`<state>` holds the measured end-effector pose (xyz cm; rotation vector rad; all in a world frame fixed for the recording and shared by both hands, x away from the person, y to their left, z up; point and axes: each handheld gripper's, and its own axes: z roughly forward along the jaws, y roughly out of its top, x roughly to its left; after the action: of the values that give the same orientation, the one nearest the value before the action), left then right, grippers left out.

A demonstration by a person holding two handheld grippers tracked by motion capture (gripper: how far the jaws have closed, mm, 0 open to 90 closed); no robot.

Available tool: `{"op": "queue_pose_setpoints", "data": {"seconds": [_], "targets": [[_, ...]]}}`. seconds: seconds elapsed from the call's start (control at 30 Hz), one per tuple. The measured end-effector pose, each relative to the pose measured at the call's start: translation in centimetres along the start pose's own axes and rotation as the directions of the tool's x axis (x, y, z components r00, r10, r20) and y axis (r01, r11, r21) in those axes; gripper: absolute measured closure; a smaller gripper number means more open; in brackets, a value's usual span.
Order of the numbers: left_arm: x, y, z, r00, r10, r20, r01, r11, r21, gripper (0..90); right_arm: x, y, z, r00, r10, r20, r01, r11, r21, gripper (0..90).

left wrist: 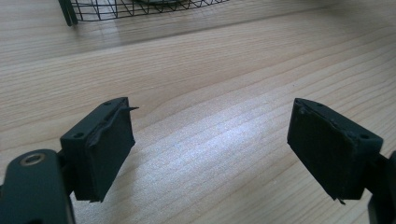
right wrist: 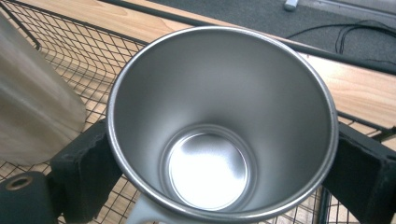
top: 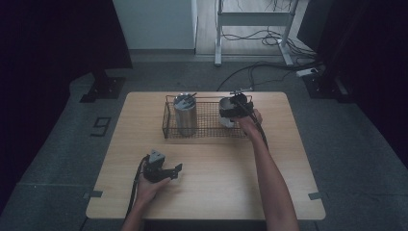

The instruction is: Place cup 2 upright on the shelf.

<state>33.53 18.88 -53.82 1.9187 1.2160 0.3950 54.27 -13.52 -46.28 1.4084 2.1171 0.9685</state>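
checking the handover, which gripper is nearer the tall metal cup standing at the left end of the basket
Right. The right gripper is in the basket beside the tall cup; the left gripper sits outside it.

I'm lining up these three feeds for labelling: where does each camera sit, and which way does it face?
High view: above the person's side, looking forward and down at the table; both forearms show.
Left gripper view: rides the left gripper, looking along open jaws at bare wood.
Right gripper view: rides the right gripper, looking down into the steel cup.
Shared: all three show the wire basket.

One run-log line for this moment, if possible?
right gripper: shut on steel cup, over wire basket | left gripper: open, empty, above table
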Motion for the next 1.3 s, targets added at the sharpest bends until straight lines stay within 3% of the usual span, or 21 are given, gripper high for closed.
{"op": "queue_pose_setpoints", "data": {"seconds": [0.2, 0.6, 0.77, 0.97, 1.3], "targets": [[0.0, 0.0, 0.1, 1.0000, 0.002, 0.002, -0.002, 1.0000, 0.003, 14.7, -0.2, -0.4, 0.4, 0.9999, 0.013, 0.004, -0.013, 1.000, 0.023, 7.3], [0.0, 0.0, 0.1, 1.0000, 0.004, 0.004, -0.004, 1.0000, 0.006, 14.6, 0.2, -0.9, 0.9, 0.9998, -0.013, 0.016, 0.012, 0.997, 0.072, 7.1], [-0.1, 0.0, 0.1, 1.0000, 0.004, 0.006, -0.004, 1.0000, 0.005, 14.6, 0.4, -1.0, 0.7, 0.9996, 0.007, 0.029, -0.009, 0.996, 0.087, 6.8], [-0.1, -0.1, 0.3, 0.9999, -0.003, 0.016, 0.003, 1.0000, 0.008, 14.6, 0.1, -1.2, 0.0, 0.9983, 0.058, 0.000, -0.058, 0.998, 0.032, 4.8], [-0.1, 0.0, 0.2, 0.9999, 0.004, 0.009, -0.004, 1.0000, 0.003, 14.7, -0.2, -1.1, -2.0, 0.9964, 0.083, -0.014, -0.084, 0.993, -0.079, 2.2]]}}
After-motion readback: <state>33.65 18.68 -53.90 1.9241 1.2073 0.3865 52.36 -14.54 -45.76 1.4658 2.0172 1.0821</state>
